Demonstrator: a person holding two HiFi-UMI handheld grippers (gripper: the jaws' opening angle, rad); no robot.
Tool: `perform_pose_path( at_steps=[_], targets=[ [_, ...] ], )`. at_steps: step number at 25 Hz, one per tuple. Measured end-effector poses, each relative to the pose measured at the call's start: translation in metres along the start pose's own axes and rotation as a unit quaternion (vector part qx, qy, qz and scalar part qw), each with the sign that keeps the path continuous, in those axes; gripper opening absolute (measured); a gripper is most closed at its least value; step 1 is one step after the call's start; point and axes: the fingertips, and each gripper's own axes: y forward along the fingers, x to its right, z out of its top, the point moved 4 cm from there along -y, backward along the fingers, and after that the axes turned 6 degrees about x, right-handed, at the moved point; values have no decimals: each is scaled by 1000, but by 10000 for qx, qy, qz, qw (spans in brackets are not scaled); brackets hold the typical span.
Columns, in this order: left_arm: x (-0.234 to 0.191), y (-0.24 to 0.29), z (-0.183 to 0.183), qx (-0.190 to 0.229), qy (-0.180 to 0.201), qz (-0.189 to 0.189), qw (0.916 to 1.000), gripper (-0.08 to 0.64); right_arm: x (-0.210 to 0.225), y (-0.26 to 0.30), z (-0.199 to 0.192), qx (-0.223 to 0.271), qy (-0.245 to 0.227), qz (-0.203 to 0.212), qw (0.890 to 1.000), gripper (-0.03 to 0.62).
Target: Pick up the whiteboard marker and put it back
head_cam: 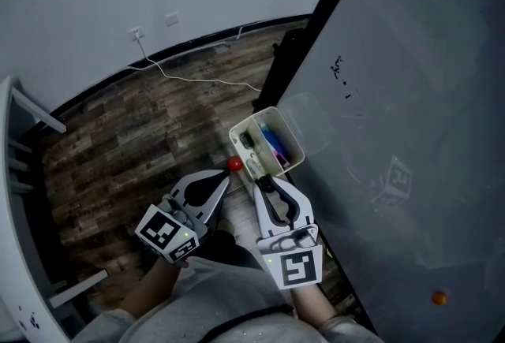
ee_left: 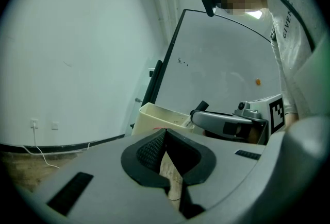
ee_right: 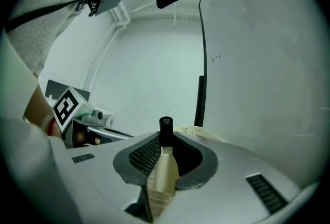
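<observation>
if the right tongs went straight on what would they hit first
Probably the cream tray; the right tongs, shut on the marker, point at its near rim. Depth is unclear.

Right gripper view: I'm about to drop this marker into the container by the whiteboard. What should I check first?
1. Marker held by the right gripper: ok, jaws shut on its body.
2. Cap on: ok, the black cap sticks out past the jaws.
3. Container in front of the jaws: ok, its near rim is at the tips.
4. Free room beside the coloured markers inside: cannot tell.
5. Left gripper out of the path: ok, shut, empty, off to the left.
</observation>
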Motion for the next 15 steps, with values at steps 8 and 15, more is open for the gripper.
perform_pose_path(
  at_steps=[8, 15],
  targets=[
    [1, 6, 5, -67, -46, -265, 9996, 15, 4, 1, 8, -35, 96, -164, 9998, 77],
    [2, 11, 8, -159, -46, -566, 9983, 15, 4, 1, 15, -64, 108, -239, 9996, 77]
  ],
)
